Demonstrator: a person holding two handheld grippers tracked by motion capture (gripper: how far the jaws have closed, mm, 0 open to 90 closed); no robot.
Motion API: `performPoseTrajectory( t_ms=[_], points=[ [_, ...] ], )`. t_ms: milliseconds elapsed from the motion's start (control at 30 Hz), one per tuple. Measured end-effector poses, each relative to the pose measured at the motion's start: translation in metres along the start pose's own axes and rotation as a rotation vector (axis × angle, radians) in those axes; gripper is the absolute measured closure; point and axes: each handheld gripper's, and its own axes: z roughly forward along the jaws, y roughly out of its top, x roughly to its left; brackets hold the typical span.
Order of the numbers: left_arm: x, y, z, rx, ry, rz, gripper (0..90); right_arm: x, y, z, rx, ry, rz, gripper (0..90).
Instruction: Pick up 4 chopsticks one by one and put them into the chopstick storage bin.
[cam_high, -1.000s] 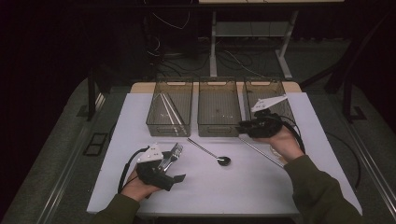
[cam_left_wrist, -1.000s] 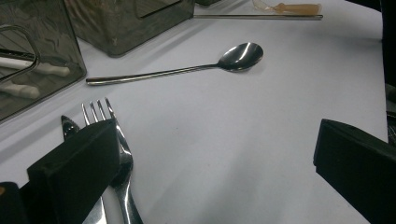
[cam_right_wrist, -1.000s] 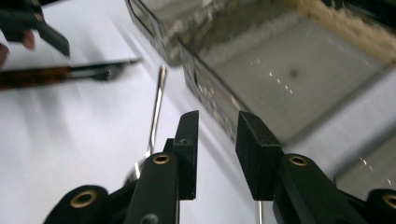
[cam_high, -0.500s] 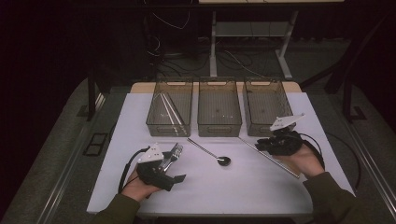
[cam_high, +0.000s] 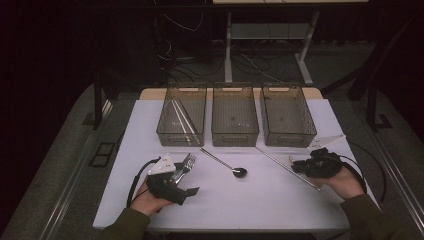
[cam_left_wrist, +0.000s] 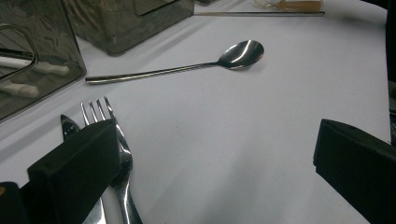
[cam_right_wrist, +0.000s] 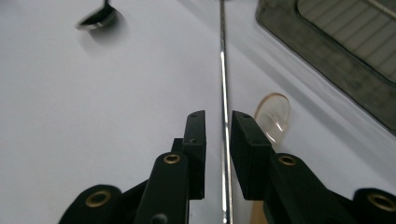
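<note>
Over rod (cam_right_wrist: 223, 84), right gripper (cam_right_wrist: 217, 122) lowered.

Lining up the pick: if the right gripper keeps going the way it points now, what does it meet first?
Most likely the thin metal rod: it runs between the nearly closed jaws of the right gripper, which have just been closing, and on ahead along the table. The pads seem not to press it yet. Depth is hard to judge.

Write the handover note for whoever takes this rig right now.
Right gripper: low over the mat, jaws narrowed astride the thin metal rod, not yet pressing it.
Left gripper: open, one jaw over the fork.
Spoon lies mid-mat, in front of the three bins.
Done: the left bin holds some long utensils.
Left: rod, spoon and fork are not binned; probably grip the rod next.
</note>
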Motion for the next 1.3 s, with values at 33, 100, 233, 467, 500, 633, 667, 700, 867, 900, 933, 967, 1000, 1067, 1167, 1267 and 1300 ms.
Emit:
performPoseTrajectory(
  t_ms=[33, 100, 233, 467, 500, 633, 667, 700, 867, 900, 933, 967, 1000, 1067, 1167, 1267, 1300],
  points=[
    [0.000, 0.000, 0.000, 0.000, 0.000, 0.001, 0.0, 0.000, -0.001, 0.001, 0.010, -0.007, 0.005, 75.8],
    [0.000, 0.000, -0.001, -0.003, 0.001, -0.001, 0.0, -0.001, -0.002, 0.003, 0.020, -0.006, 0.007, 75.0],
    [0.001, 0.000, 0.000, -0.001, -0.001, -0.001, 0.0, 0.000, -0.003, 0.006, 0.039, 0.002, -0.012, 76.3],
    [0.000, 0.000, -0.001, -0.003, 0.000, 0.001, 0.0, -0.002, -0.008, 0.013, 0.068, -0.025, -0.038, 78.4],
    [0.000, 0.000, -0.001, -0.001, 0.000, 0.002, 0.0, -0.003, -0.008, 0.014, 0.071, -0.025, -0.038, 78.6],
    [0.000, 0.000, 0.000, -0.001, 0.000, 0.002, 0.0, -0.003, -0.008, 0.017, 0.080, -0.023, -0.049, 79.3],
    [0.000, 0.000, 0.000, -0.001, 0.000, 0.001, 0.0, -0.002, -0.008, 0.017, 0.084, -0.027, -0.051, 79.4],
    [0.000, 0.000, 0.000, -0.001, 0.000, 0.001, 0.0, -0.002, -0.008, 0.018, 0.085, -0.029, -0.059, 79.4],
    [0.000, 0.000, 0.000, -0.003, -0.001, 0.001, 0.0, 0.000, -0.008, 0.023, 0.106, -0.037, -0.078, 79.6],
    [0.000, 0.000, 0.000, -0.003, -0.001, 0.001, 0.0, 0.001, -0.008, 0.024, 0.113, -0.038, -0.080, 79.7],
    [0.000, 0.000, 0.000, -0.003, -0.001, 0.000, 0.0, 0.002, -0.008, 0.025, 0.114, -0.042, -0.087, 79.9],
    [0.000, 0.000, 0.000, -0.003, -0.001, 0.000, 0.0, 0.002, -0.008, 0.026, 0.115, -0.043, -0.090, 80.0],
    [0.000, 0.000, 0.000, -0.003, -0.001, 0.001, 0.0, 0.002, -0.008, 0.026, 0.115, -0.045, -0.090, 80.0],
    [0.000, 0.000, 0.000, 0.000, -0.002, 0.002, 0.0, 0.002, -0.008, 0.026, 0.115, -0.046, -0.089, 80.0],
    [0.000, 0.000, 0.000, 0.001, -0.001, 0.001, 0.0, 0.003, -0.008, 0.026, 0.120, -0.050, -0.095, 81.3],
    [0.000, 0.000, 0.000, 0.000, -0.001, 0.002, 0.0, 0.005, -0.008, 0.027, 0.122, -0.054, -0.100, 83.7],
    [0.000, 0.000, 0.000, 0.001, -0.001, 0.002, 0.0, 0.005, -0.008, 0.027, 0.123, -0.057, -0.104, 84.0]
  ],
)
